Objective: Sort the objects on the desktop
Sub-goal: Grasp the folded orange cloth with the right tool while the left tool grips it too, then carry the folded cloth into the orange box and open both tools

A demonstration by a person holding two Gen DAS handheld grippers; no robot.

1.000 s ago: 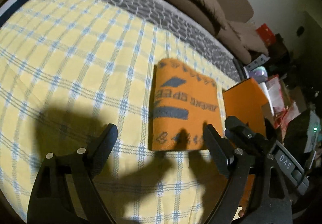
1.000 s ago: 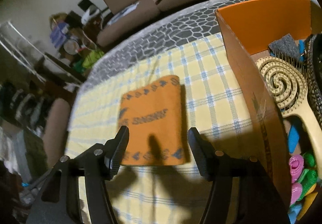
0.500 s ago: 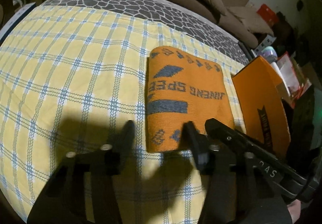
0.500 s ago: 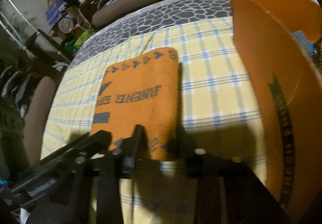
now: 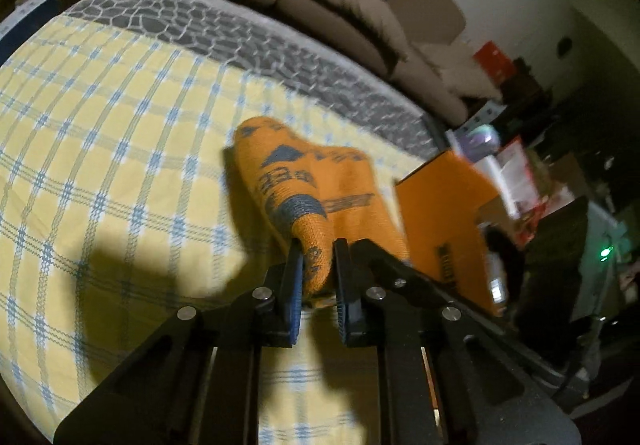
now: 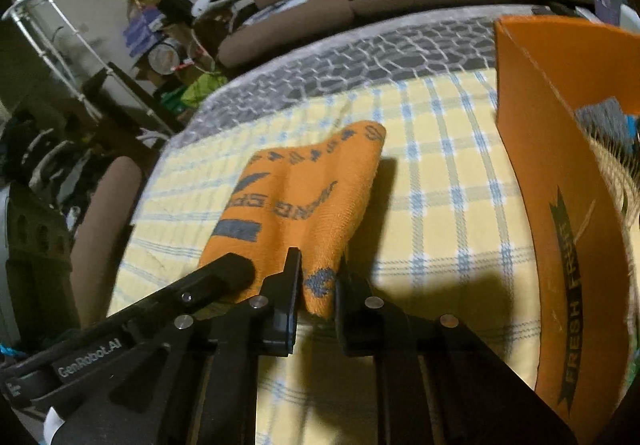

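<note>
Both grippers' jaws have just been closing: the left gripper (image 5: 317, 259) and right gripper (image 6: 318, 277) now pinch the woven orange towel's (image 6: 308, 197) near corners, bunching it off the checked bench cloth (image 5: 100, 165).

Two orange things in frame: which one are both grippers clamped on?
The folded orange woven cloth with dark lettering. The left gripper and right gripper each pinch a near corner. The rigid orange cardboard box printed "FRESH FRUIT" stands untouched beside it.
</note>
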